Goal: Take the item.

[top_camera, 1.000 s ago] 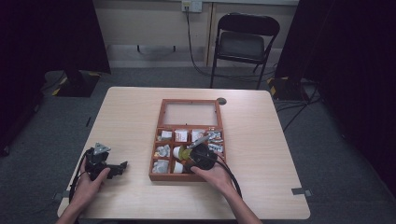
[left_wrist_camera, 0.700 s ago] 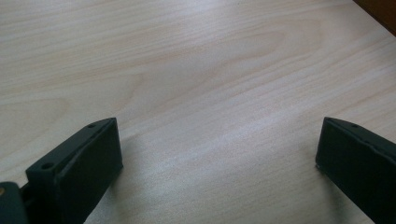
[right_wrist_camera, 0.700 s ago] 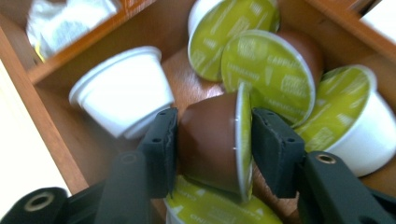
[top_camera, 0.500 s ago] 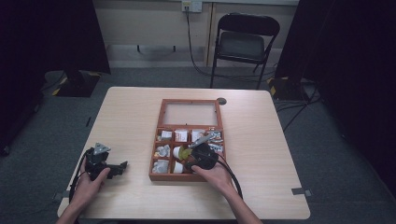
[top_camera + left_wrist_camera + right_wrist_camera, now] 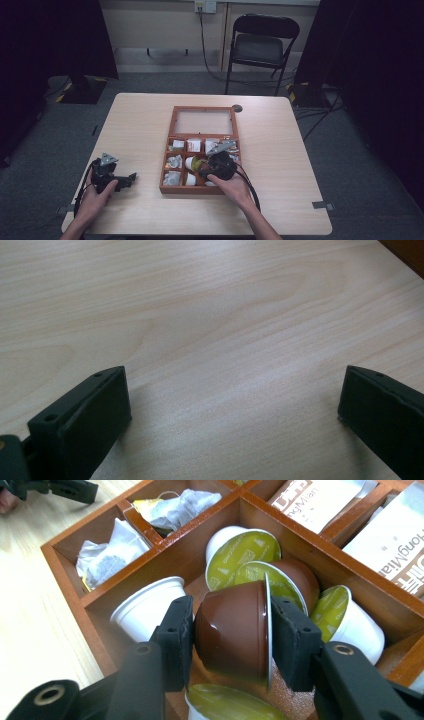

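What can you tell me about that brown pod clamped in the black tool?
The brown pod is a small glossy cup, plastic by its look, with a thin rim and a green foil lid. It lies on its side, pinched between the jaws of the right hand-held gripper, base against one jaw, lid against the other. It sits over a compartment of the wooden box, among similar pods.

table (image 5: 210, 315): pale wood grain, smooth matt | box (image 5: 190, 555): reddish varnished wood | brown capsule (image 5: 232, 630): glossy plastic, seen clamped | sachets (image 5: 320, 500): paper | jaws: matt black plastic
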Available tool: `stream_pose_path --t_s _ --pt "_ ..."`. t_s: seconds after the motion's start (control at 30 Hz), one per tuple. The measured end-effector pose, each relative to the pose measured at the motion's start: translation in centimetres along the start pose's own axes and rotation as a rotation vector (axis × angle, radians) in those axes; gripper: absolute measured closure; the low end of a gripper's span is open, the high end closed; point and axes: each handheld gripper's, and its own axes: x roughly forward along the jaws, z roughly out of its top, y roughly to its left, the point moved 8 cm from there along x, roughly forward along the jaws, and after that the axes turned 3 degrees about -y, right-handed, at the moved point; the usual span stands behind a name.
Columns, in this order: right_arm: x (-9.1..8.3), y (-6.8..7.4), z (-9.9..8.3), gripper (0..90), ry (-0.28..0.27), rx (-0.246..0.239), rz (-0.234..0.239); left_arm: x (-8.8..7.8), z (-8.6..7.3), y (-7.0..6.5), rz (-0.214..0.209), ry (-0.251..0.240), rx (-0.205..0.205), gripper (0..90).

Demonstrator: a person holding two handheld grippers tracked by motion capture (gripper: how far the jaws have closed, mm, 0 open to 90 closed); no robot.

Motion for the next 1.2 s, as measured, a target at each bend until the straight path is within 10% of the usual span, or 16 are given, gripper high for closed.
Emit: stream_pose_path --t_s 1.2 --pt "-5.6 -2.4 2.0 55.2 -0.157 0.037 -0.036 0.0 0.0 0.0 0.0 0.0 0.0 0.0"
